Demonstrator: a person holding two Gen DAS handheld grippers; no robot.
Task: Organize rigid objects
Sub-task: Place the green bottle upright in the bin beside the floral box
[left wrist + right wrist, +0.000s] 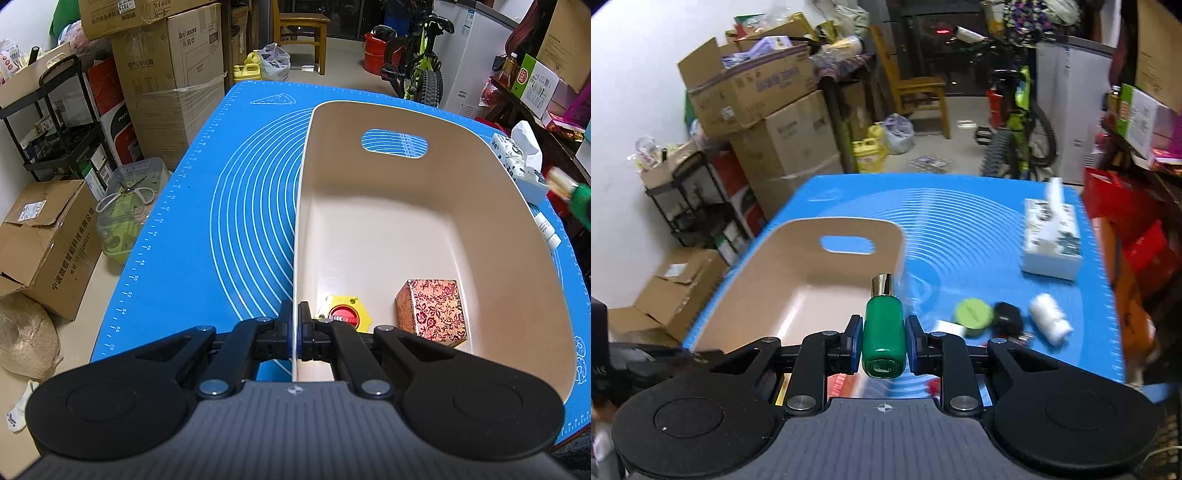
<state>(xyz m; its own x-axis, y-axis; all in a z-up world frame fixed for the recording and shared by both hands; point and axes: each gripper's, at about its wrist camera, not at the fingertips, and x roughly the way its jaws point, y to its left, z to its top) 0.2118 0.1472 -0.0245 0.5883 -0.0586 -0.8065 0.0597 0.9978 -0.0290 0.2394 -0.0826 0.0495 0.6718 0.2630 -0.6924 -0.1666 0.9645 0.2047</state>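
A beige bin with a cut-out handle stands on the blue mat. My left gripper is shut on the bin's near left rim. Inside lie a red floral box and a yellow and red disc. My right gripper is shut on a green bottle with a metallic cap, held above the mat beside the bin. That bottle shows blurred at the right edge of the left wrist view. On the mat lie a green round tin, a black item and a white bottle.
A tissue box stands on the mat's right side. Cardboard boxes, a black rack and a clear tub with scissors crowd the floor at left. A bicycle and a wooden chair stand behind the table.
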